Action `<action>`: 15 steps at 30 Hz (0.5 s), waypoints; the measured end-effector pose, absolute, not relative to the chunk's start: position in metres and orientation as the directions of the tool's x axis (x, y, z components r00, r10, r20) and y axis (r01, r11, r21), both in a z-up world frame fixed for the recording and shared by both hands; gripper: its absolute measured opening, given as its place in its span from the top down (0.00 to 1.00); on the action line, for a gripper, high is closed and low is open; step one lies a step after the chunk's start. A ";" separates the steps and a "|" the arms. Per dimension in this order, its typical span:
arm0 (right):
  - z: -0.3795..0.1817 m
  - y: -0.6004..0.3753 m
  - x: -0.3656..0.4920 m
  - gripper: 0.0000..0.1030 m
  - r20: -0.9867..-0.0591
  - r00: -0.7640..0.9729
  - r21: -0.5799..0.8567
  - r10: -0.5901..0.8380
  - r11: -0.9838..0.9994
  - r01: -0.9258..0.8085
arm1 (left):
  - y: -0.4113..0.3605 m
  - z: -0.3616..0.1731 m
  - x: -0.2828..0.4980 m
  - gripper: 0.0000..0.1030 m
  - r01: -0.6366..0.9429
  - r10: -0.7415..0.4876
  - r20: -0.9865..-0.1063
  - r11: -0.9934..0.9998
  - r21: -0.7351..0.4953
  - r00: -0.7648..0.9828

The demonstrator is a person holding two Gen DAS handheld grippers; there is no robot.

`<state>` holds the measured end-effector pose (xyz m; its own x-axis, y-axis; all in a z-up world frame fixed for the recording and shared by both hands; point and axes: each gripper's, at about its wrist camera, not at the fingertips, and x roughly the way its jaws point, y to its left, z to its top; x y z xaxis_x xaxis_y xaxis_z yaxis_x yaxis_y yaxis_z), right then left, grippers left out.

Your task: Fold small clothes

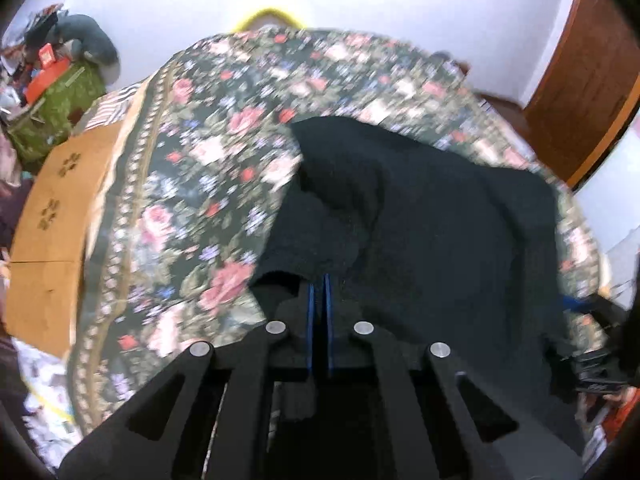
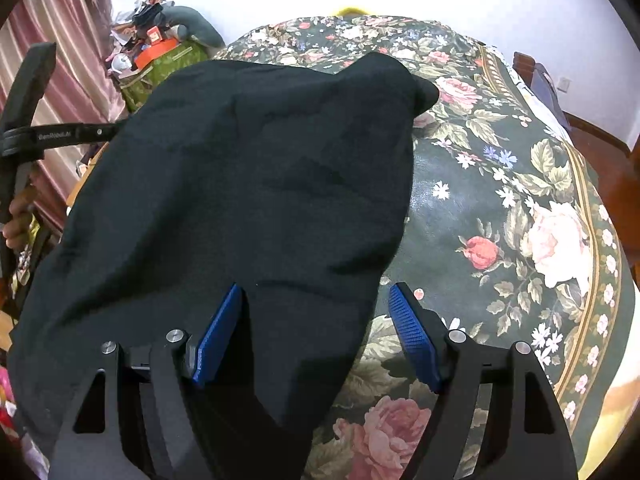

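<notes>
A black garment (image 2: 248,184) is spread over the floral bedspread (image 2: 520,208). Its near edge is pinched between the closed blue pads of the left gripper (image 1: 319,280). The right gripper (image 2: 316,292) is held wide open, garment fabric lying loose between its pads.

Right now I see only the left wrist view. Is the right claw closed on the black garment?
Observer: No. The right claw stands open; the black garment lies between its pads, not pinched.
Operator: Which part lies between them?
Observer: A near corner, pointing toward the camera.
Operator: And the far corner on that side?
Observer: It rests, a little humped, on the floral cover.
</notes>
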<state>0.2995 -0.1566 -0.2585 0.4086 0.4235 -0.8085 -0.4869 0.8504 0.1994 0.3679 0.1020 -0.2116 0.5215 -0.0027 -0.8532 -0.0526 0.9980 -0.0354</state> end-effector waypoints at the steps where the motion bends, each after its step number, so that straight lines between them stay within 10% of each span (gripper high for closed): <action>1: -0.258 -0.156 0.299 0.28 -0.809 0.409 0.198 0.421 0.852 -0.485 | 0.104 -0.214 0.368 0.95 -0.069 0.024 -0.859 0.998 -0.013 0.511; 11: -0.260 -0.156 0.295 0.28 -0.808 0.410 0.198 0.423 0.850 -0.487 | 0.129 -0.202 0.359 0.91 -0.083 -0.081 -0.823 0.985 -0.153 0.562; 15: -0.260 -0.155 0.294 0.28 -0.805 0.414 0.197 0.425 0.850 -0.489 | 0.119 -0.217 0.375 0.56 -0.059 -0.140 -0.827 0.977 -0.205 0.545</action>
